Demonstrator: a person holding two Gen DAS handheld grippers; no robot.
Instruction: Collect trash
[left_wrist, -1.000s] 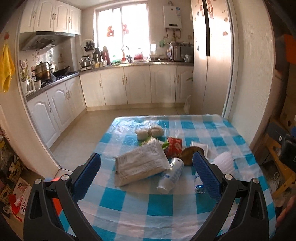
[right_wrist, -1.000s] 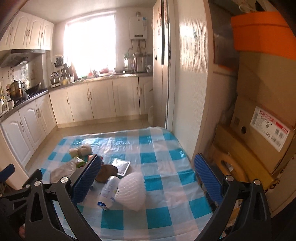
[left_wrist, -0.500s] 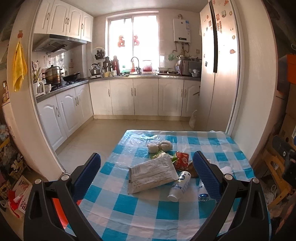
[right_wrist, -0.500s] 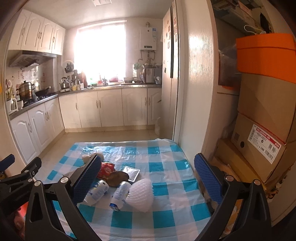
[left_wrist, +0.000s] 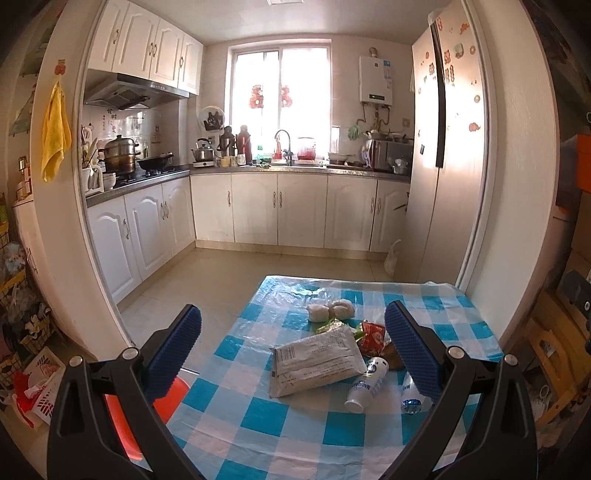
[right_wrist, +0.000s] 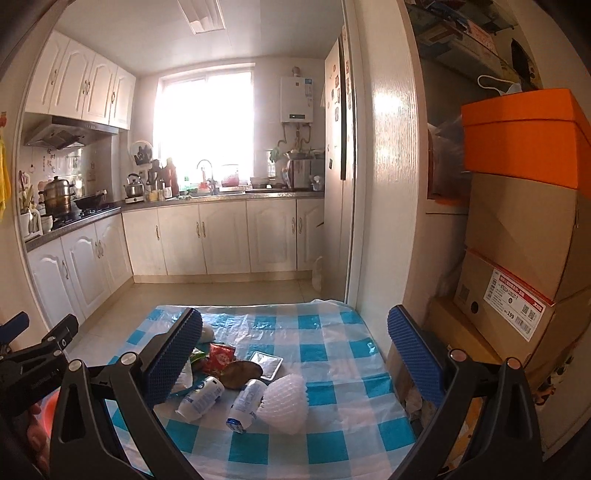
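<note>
Left wrist shows my left gripper (left_wrist: 291, 347) and right gripper (right_wrist: 295, 350) both gaping, empty (nothing collected yet), so I'd next descend onto the flat white plastic mailer bag (left_wrist: 317, 360).

Both wrist cameras look from above the table's (left_wrist: 258, 424) near edge toward the far kitchen window (left_wrist: 280, 96), sharing the trash pile (right_wrist: 236, 380) mid-table.

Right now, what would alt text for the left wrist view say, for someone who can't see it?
An open two-finger tool with blue pads hangs above a table in a blue-and-white checked cloth. On it lie a grey mailer bag, two small white bottles on their sides, a red snack wrapper and two pale crumpled wads. Behind is a sunlit kitchen with white cabinets.
</note>
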